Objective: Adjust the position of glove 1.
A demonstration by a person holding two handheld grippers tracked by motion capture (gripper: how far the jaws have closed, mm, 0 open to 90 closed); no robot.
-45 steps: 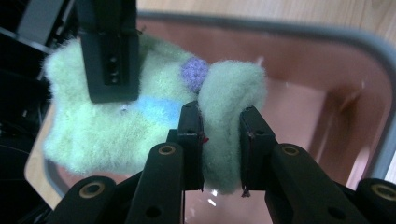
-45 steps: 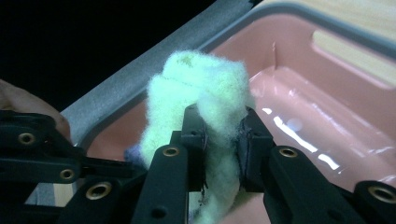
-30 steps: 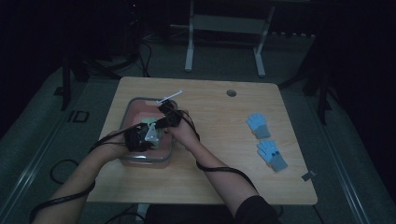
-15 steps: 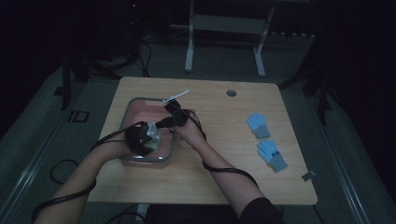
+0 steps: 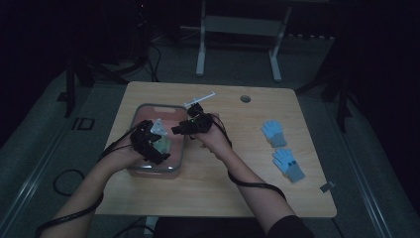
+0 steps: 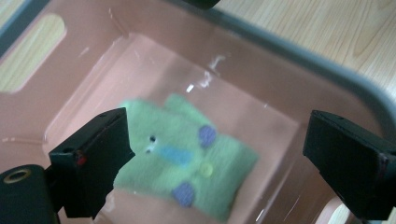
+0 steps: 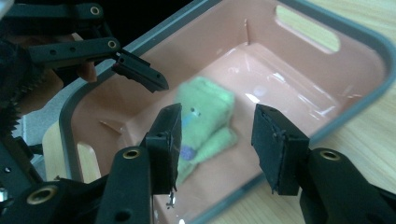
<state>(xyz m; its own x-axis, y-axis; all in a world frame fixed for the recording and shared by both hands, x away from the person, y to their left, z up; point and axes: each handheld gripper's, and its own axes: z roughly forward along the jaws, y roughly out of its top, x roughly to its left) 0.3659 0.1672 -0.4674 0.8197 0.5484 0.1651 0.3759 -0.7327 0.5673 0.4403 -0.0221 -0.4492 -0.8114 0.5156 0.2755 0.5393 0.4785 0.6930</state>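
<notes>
My left tool (image 6: 215, 154) hangs over the pink bin (image 5: 141, 111); its jaws have just been opening and stand wide, gripping nothing. Below them, the green glove (image 6: 187, 158) lies flat on the bin floor. My right tool (image 7: 215, 140), jaws likewise just opening, is part open and empty above the bin's right rim. The bin sits near the desk's (image 5: 228, 188) left edge.

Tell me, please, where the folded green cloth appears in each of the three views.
High view: green cloth left of centre, inside the pink bin.
Left gripper view: centre, on the bin floor.
Right gripper view: centre, on the bin floor.
Shared landmark: the bin's grey rim.
</notes>
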